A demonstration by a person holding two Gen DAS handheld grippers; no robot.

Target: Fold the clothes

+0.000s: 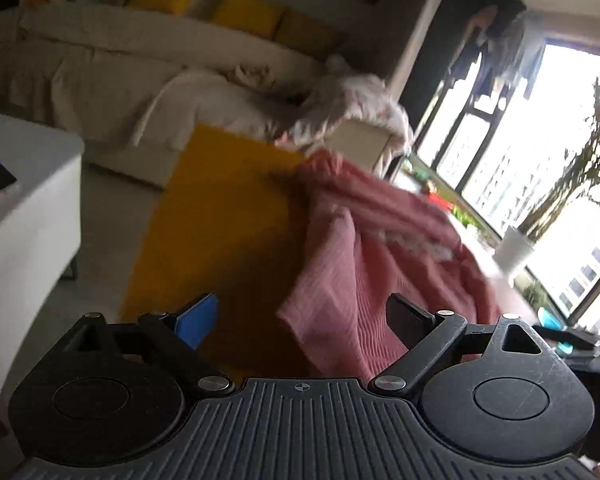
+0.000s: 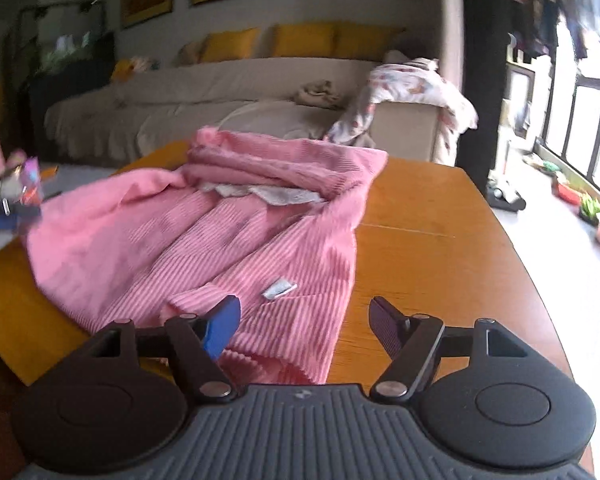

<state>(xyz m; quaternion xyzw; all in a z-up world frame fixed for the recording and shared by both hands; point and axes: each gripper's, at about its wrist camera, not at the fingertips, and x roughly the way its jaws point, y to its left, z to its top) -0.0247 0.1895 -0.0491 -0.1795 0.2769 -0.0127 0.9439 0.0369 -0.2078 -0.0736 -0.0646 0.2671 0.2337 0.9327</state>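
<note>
Both our grippers, left and right, are hovering with jaws spread wide, gripping nothing. We are looking at a pink garment lying crumpled on the wooden table.

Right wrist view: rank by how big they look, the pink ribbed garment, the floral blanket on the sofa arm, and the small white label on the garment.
1. Pink ribbed garment, by far the largest.
2. Floral blanket on the sofa arm; it lies farther away, so its true size is unsure.
3. Small white label, smallest.
</note>
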